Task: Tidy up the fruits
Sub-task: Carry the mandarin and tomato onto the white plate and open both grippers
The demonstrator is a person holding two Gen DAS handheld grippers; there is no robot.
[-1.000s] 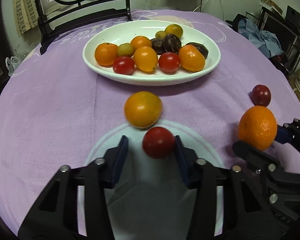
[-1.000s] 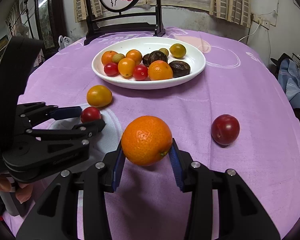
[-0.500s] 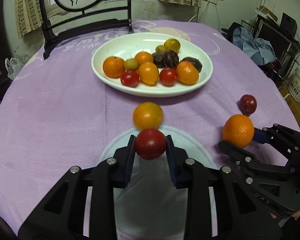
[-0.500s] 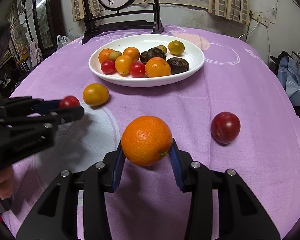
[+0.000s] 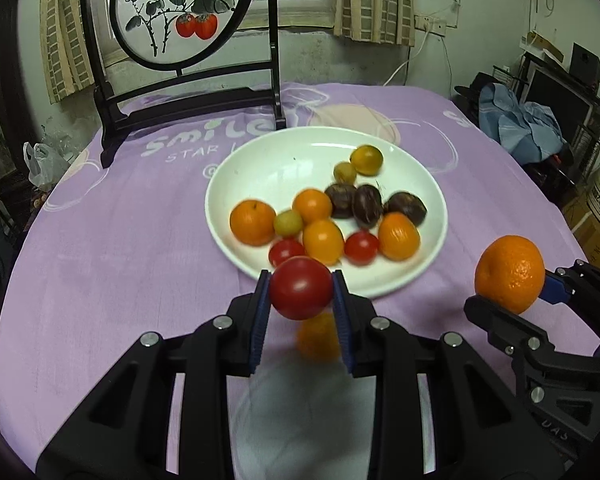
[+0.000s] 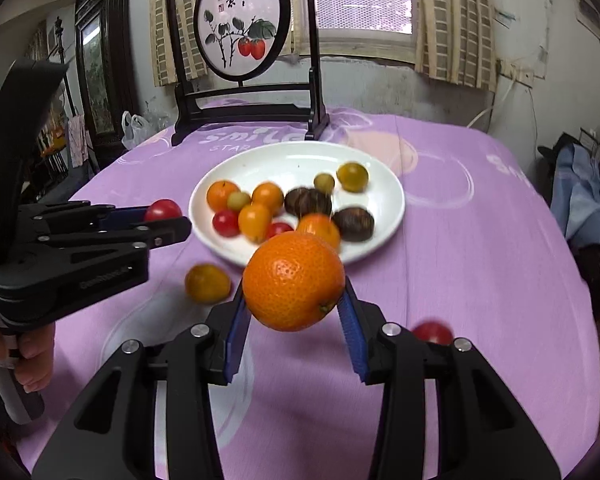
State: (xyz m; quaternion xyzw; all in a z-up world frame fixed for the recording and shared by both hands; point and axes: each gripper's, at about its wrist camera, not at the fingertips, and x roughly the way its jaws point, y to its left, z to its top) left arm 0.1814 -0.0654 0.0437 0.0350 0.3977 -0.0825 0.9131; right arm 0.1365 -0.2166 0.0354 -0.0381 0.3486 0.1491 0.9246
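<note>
My left gripper (image 5: 300, 292) is shut on a red tomato (image 5: 301, 288) and holds it in the air just before the near rim of the white plate (image 5: 260, 160). My right gripper (image 6: 294, 284) is shut on a mandarin orange (image 6: 294, 282), also raised, to the right of the left one; it shows in the left wrist view (image 5: 510, 274). The plate (image 6: 284, 160) holds several oranges, tomatoes and dark fruits. A yellow-orange fruit (image 6: 207, 283) lies on the purple cloth below the left gripper (image 6: 164, 222). A red plum (image 6: 432, 332) lies partly hidden behind my right finger.
A dark wooden stand with a round painted screen (image 5: 180, 12) stands behind the plate. The round table's cloth (image 5: 100, 260) drops off at left and right. Blue clothes and boxes (image 5: 528, 128) sit beyond the right edge.
My left gripper shut on the red tomato and lifted it toward the plate. My right gripper rose with the orange and moved forward too.
</note>
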